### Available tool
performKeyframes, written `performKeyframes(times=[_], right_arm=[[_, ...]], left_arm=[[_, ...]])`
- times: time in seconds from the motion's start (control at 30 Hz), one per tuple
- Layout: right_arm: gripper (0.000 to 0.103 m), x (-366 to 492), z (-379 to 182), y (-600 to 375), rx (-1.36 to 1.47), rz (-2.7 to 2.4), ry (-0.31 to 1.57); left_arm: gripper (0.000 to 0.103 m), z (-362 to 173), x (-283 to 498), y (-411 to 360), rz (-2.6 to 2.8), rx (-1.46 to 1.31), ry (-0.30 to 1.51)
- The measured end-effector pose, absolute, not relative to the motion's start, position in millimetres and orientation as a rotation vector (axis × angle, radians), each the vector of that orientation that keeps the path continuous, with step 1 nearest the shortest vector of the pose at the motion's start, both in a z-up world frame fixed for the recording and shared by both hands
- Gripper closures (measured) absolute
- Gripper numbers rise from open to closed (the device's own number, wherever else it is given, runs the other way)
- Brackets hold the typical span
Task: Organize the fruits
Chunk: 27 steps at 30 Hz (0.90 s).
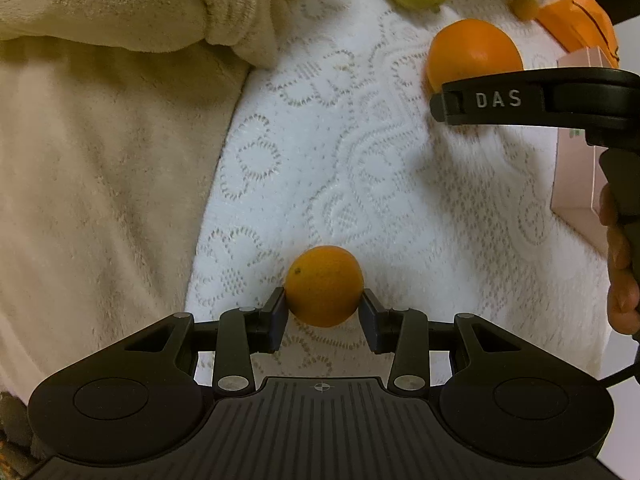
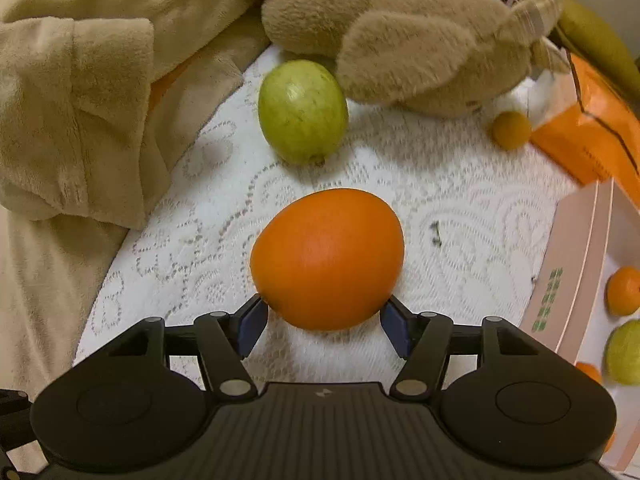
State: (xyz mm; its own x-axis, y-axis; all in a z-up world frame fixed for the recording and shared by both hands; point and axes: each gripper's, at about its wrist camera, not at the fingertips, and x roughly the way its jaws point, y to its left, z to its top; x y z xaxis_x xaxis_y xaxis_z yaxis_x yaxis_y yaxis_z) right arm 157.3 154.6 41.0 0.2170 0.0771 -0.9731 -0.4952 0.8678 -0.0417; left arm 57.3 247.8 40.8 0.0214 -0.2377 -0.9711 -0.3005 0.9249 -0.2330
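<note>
White lace cloth (image 2: 460, 216) covers the surface, with beige plush blankets (image 1: 100, 160) bunched along the left of both frames. The left claw (image 1: 324, 312) is clenched on a small orange (image 1: 324, 286), both pads pressed to its sides at lower centre. The right claw (image 2: 324, 320) straddles a large orange (image 2: 328, 258) lying on the cloth; its pads sit at the fruit's lower flanks, though whether they press I cannot tell. A pink box (image 2: 568, 280) at the right edge of the right wrist view already holds fruit, so it is probably the destination, to the right of both claws and nearer the right one. A green guava (image 2: 303, 110) waits at upper centre beside a plush toy (image 2: 400, 32).
</note>
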Motion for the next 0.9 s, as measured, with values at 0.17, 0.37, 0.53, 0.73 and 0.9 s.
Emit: performKeyframes(times=[0.17, 0.37, 0.53, 0.73, 0.9], right_arm=[[0.040, 165.6, 41.8, 153.0, -0.355, 0.423, 1.331], [0.038, 169.6, 35.7, 144.3, -0.280, 0.426, 1.363], [0.038, 172.7, 33.9, 142.0, -0.234, 0.444, 1.375], [0.038, 164.9, 45.5, 132.5, -0.243, 0.459, 1.343], [0.038, 163.3, 50.9, 124.3, -0.204, 0.445, 1.344]], left_arm=[[0.060, 41.2, 60.3, 248.7, 0.061, -0.453, 1.555], [0.060, 38.5, 68.4, 246.4, 0.049, -0.446, 1.554], [0.060, 37.5, 70.4, 246.1, 0.048, -0.451, 1.548], [0.060, 37.2, 71.4, 251.5, 0.045, -0.474, 1.535], [0.060, 41.6, 71.3, 257.5, 0.037, -0.470, 1.533]])
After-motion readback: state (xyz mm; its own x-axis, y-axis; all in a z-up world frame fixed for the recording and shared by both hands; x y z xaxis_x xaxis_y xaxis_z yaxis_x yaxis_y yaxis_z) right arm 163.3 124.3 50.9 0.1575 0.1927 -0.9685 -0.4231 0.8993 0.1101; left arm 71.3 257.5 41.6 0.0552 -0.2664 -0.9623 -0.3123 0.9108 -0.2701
